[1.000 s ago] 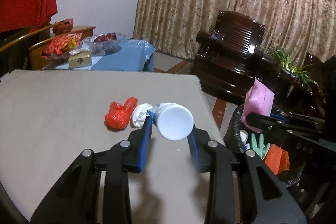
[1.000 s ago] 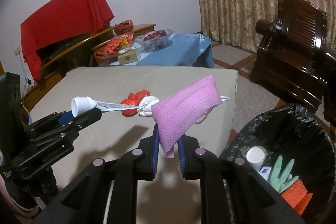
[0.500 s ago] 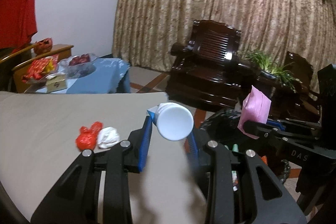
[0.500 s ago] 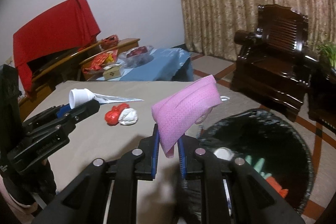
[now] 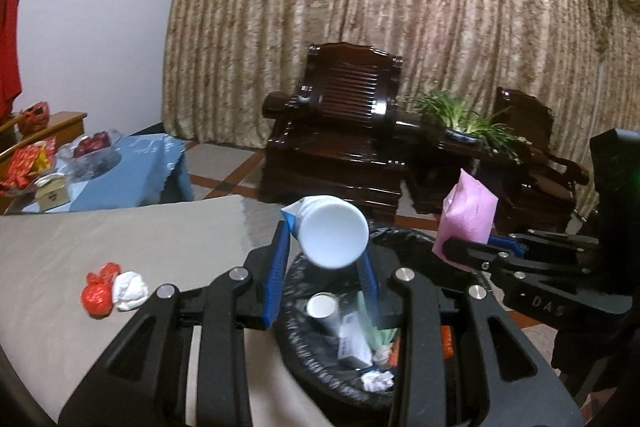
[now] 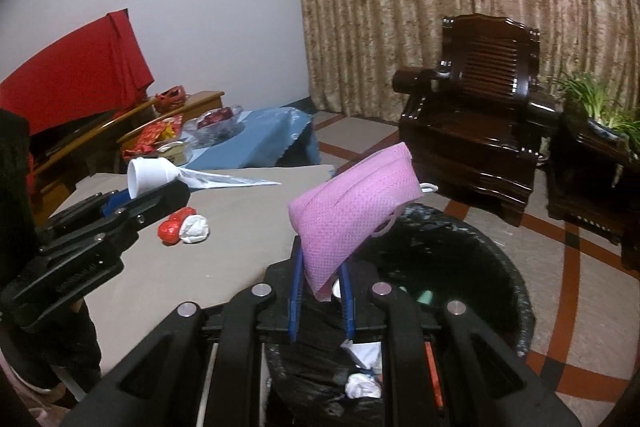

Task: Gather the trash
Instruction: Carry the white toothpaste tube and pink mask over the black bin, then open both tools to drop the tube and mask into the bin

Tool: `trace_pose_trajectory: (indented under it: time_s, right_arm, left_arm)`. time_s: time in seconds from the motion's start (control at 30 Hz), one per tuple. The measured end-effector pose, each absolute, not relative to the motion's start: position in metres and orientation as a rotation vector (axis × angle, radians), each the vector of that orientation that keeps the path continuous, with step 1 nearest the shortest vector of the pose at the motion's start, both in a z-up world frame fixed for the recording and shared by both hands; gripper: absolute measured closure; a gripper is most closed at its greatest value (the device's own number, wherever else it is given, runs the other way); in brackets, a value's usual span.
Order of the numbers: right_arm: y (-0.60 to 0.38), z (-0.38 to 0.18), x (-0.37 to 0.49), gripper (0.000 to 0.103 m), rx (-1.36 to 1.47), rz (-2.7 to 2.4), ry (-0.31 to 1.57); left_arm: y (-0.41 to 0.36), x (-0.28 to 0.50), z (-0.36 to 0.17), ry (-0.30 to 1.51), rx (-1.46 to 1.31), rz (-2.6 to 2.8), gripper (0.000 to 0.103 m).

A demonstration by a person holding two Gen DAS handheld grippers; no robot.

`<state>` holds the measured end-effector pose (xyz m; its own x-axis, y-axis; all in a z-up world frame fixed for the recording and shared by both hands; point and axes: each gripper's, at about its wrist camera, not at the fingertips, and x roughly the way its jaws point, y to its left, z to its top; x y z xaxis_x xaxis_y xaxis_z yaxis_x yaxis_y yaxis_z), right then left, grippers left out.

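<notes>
Dim, warm indoor light, source unseen. Strong fisheye bending, black vignette at corners. Soft blur throughout; glare on armchair (image 5: 352,131) varnish. Bin (image 6: 460,267) interior dark, contents perhaps smeared.

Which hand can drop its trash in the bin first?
Probably the right. The right hand-held gripper holds the pink face mask right over the black-lined trash bin. The left hand-held gripper, holding the white-capped squeezed tube, looks nearer the bin's table-side rim.

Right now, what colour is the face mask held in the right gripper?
Pink. The pleated fabric face mask shows best in the right wrist view, clamped over the black-lined bin.
</notes>
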<state>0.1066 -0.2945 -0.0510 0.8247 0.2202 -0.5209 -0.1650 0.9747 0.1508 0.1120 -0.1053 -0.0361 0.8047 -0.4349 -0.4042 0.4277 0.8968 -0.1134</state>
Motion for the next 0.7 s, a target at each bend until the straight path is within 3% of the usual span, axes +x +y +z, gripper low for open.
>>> trace_pose_trajectory:
  time_s: [0.7]
  right_arm:
    - [-0.347, -0.086, 0.117, 0.087, 0.124, 0.098, 0.647]
  left_arm:
    - [-0.178, 0.137, -0.076, 0.515, 0.017, -0.573, 0.071]
